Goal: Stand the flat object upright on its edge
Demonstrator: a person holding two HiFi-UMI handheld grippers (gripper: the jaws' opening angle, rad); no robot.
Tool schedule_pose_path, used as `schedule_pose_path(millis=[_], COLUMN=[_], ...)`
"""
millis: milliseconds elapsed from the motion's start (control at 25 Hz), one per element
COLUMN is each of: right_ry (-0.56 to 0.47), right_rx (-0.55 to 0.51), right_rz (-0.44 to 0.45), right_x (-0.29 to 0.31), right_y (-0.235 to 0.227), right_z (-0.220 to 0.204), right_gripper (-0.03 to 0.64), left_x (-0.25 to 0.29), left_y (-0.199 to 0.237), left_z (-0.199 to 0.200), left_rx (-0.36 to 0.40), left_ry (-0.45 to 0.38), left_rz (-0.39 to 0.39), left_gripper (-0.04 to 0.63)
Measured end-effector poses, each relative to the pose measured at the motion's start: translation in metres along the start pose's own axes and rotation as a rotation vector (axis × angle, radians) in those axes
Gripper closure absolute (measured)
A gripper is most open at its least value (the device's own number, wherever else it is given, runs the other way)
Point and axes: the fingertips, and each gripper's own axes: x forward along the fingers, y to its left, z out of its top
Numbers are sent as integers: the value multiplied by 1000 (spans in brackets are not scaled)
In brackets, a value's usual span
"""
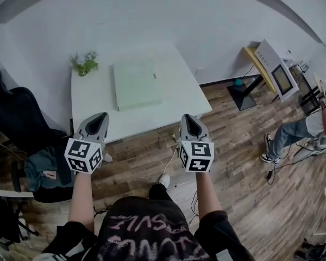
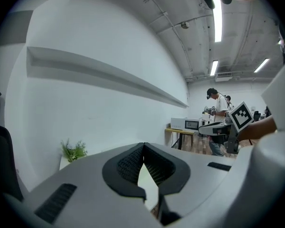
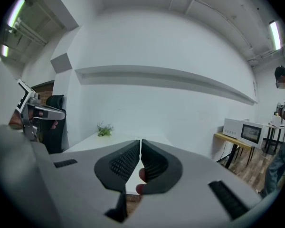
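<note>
Far left: dark chair (image 1: 13, 118) beside the surface, not involved. Small potted plant (image 1: 85, 63) sits at the far-left corner of the white surface (image 1: 92, 99), well apart from the work area, so it should not get in the way.

Left claw (image 1: 101, 116): tips together with nothing between them, which its own view (image 2: 143, 148) confirms. It is held low and nearly level over the wood floor (image 1: 141, 156), just short of the surface's near edge, pointing toward the wall.

Centre: the flat object (image 1: 137, 85), a pale green slab, lies face down on the surface, roughly mid-width, well apart from both claws. Not yet raised; the task has not begun on it.

Right claw (image 1: 188, 117): pads closed against each other (image 3: 140, 144), gripping nothing. A small pinkish blur shows below the pads; I cannot tell what it is. It is level with the left claw and set about as wide as the slab.

Judgement: this spacing suits a two-sided approach, one claw per side edge. Closed tips suggest prying or pushing an edge up rather than pinching.

Far right: a seated person (image 1: 296, 132) and a bench with a white appliance (image 1: 277, 72), both clear of the task.
</note>
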Motion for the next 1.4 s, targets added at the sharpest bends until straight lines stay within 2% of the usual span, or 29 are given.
schedule_pose_path(millis=[320,600,1040,1400], right_ry=[33,54,79,110], right_rx=[16,34,35,46], right_rz=[97,199,318,327], right_x=[67,118,176,231], right_y=[-57,-83,-54,-33], right_z=[-4,-6,-5,-2], right_gripper=[589,589,589,589], left_x=[75,112,119,155], left_y=[-8,-9,27,75], left_z=[5,8,6,-4], left_rx=[-20,-27,-40,-83], left_ry=[37,71,94,91], left_rz=[79,178,284,250], left_gripper=[579,580,578,578])
